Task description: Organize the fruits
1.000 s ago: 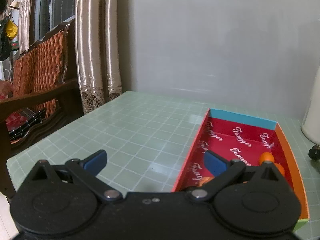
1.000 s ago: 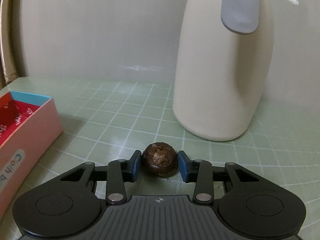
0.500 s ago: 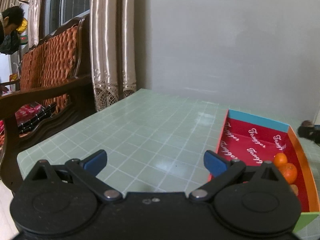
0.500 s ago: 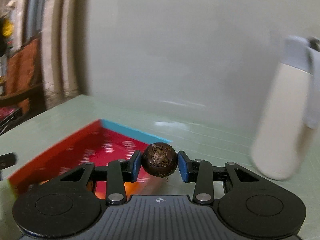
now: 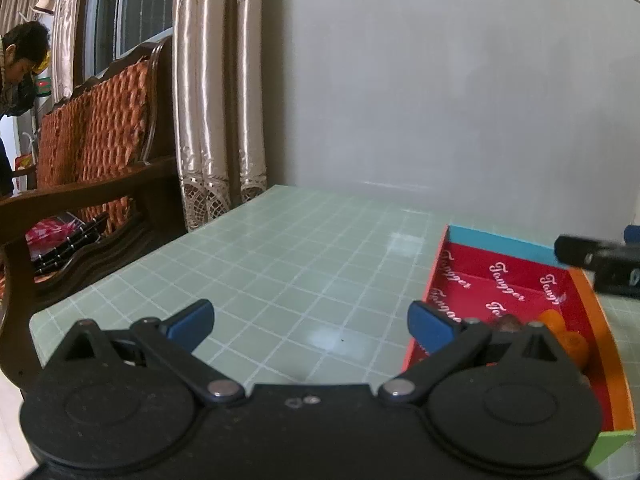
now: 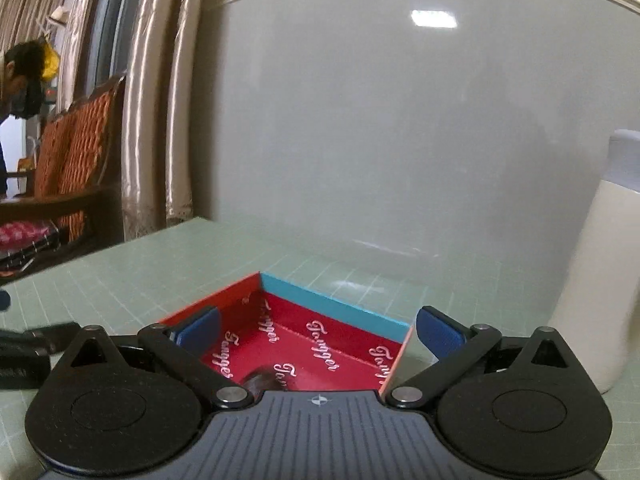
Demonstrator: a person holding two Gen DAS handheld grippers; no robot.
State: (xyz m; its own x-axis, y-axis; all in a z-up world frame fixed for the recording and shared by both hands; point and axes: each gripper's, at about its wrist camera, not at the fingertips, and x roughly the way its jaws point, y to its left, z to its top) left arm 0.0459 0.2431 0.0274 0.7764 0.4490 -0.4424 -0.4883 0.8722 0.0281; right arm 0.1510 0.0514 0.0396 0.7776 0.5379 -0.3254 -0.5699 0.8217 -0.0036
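Over red box [image 6: 320,344], R gripper [image 6: 318,330] just opened, empty

The right claw [image 6: 316,330] has just sprung wide, nothing between its tips; a dark round fruit [image 6: 258,382] lies blurred in the red box [image 6: 332,308] below

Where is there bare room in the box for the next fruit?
The far half of the box, below its blue end wall, is bare red floor. The near end is crowded: oranges along the orange wall, the brown fruit beside them.
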